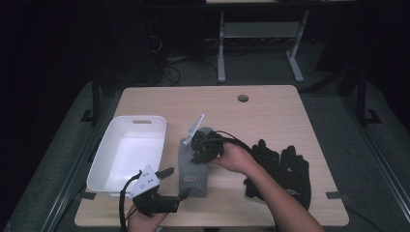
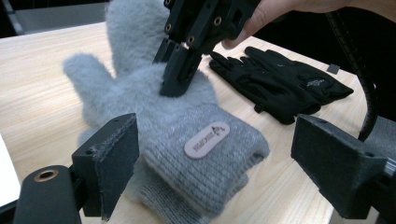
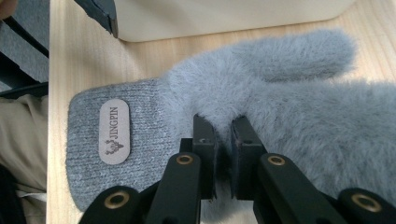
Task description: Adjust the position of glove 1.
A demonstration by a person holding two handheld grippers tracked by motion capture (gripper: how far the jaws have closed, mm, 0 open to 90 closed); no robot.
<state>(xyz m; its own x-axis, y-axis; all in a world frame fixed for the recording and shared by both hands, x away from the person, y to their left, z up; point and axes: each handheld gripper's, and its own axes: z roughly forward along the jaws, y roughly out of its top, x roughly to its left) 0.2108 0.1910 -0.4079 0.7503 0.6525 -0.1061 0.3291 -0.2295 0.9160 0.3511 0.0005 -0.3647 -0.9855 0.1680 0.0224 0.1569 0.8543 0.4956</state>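
Note:
A fluffy grey mitten (image 1: 193, 176) lies flat on the wooden table (image 1: 270, 116), its knit cuff with a pink label (image 2: 207, 140) toward the front edge. My right gripper (image 1: 199, 151) points down onto the mitten's palm. In the right gripper view the mitten (image 3: 289, 93) has its fur pinched between the nearly touching jaws of my right gripper (image 3: 224, 125). My left gripper (image 1: 175, 183) stands open at the front, beside the cuff. In the left gripper view its wide jaws (image 2: 224, 161) frame the mitten (image 2: 140, 88) without touching it, and my right gripper (image 2: 175, 81) presses in from above.
A white plastic bin (image 1: 128, 154) stands left of the mitten, its wall (image 3: 224, 16) close behind the thumb. A pair of black gloves (image 1: 283, 169) lies to the right, beside the person's right forearm. A cable hole (image 1: 243, 98) sits near the table's far edge.

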